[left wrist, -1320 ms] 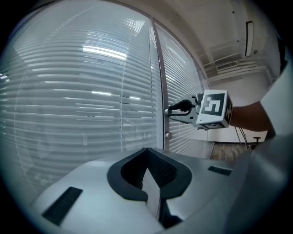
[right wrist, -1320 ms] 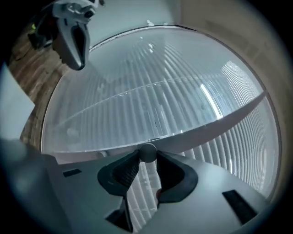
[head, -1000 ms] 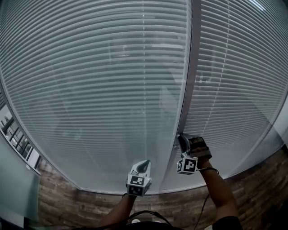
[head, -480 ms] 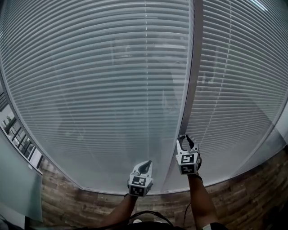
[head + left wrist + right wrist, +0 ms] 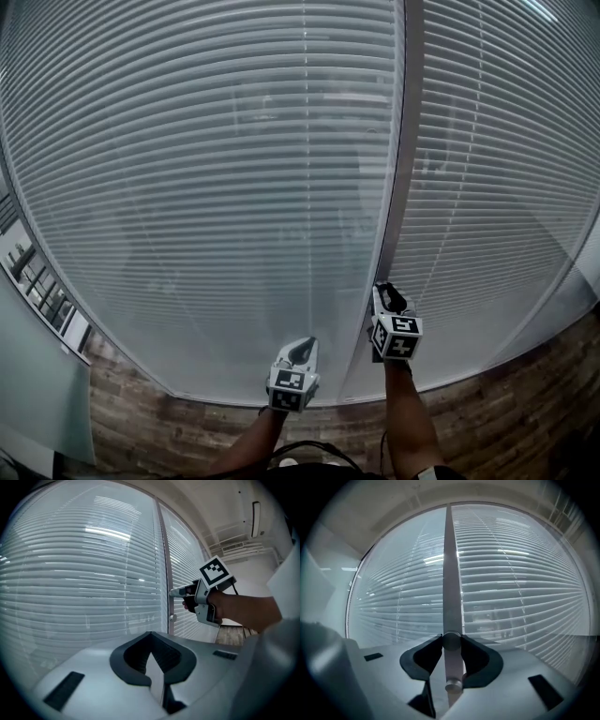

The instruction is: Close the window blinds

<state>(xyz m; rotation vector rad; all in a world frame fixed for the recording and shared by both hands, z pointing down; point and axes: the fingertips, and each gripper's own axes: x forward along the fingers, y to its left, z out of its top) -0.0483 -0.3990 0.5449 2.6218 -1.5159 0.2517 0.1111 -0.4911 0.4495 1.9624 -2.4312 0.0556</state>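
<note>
Right gripper view showed the right gripper [image 5: 451, 640], jaws just closing, apparently clamped on the round knob [image 5: 451, 644] of the frame post [image 5: 451, 573] between the slatted blinds [image 5: 520, 588]; left gripper [image 5: 150, 656] pinched empty.

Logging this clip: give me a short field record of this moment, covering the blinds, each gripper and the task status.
scene: window blinds, two panels split by a vertical frame post
slats: near level, gaps showing between them; not closed
right gripper: fingers clasp a round knob on the frame post; its jaws have just been closing on it
left gripper: shut, nothing between its fingers, pointing at the blinds
task status: under way
</note>
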